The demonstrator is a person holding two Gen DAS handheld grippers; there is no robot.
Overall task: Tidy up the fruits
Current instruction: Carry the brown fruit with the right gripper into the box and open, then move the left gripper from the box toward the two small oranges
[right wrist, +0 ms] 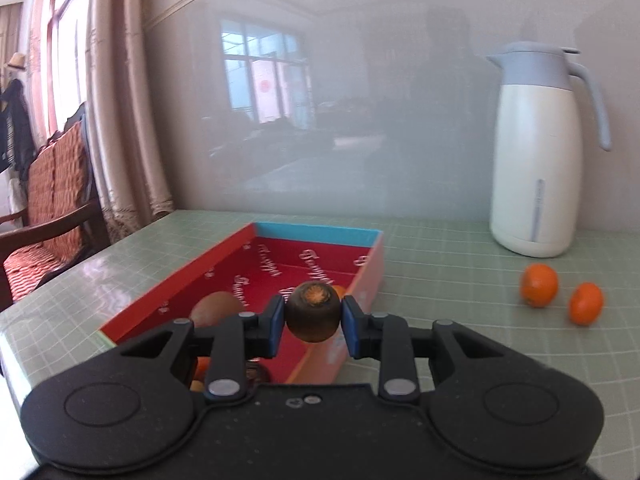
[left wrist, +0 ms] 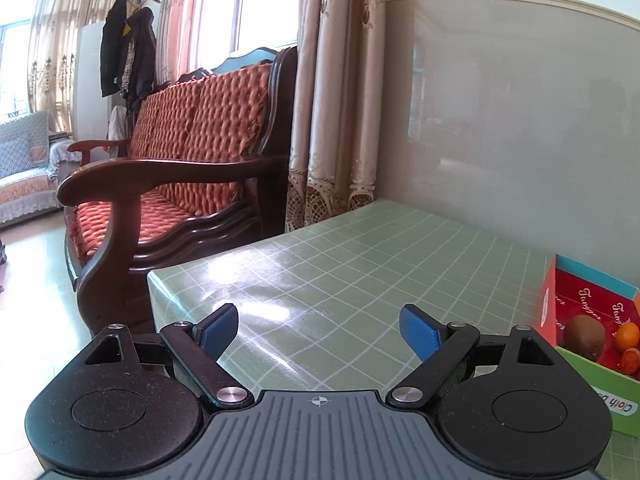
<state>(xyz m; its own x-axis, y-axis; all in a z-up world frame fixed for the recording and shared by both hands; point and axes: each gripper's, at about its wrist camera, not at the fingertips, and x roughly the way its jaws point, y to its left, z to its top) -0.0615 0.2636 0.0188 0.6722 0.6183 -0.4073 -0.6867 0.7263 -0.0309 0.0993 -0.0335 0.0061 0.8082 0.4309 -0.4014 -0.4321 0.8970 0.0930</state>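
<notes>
My right gripper (right wrist: 313,322) is shut on a brown kiwi (right wrist: 313,312) and holds it above the near right part of the red box (right wrist: 224,258). Another kiwi (right wrist: 216,308) lies in the box, with orange fruit partly hidden behind my fingers. Two tangerines (right wrist: 539,285) (right wrist: 586,303) lie on the table right of the box. My left gripper (left wrist: 320,330) is open and empty above the green table, left of the box (left wrist: 549,300), where a kiwi (left wrist: 586,336) and tangerines (left wrist: 627,336) show.
A white and blue thermos jug (right wrist: 536,152) stands at the back right against the wall. A wooden sofa with orange cushions (left wrist: 180,184) stands past the table's left edge. The green checked tablecloth (left wrist: 360,264) covers the table.
</notes>
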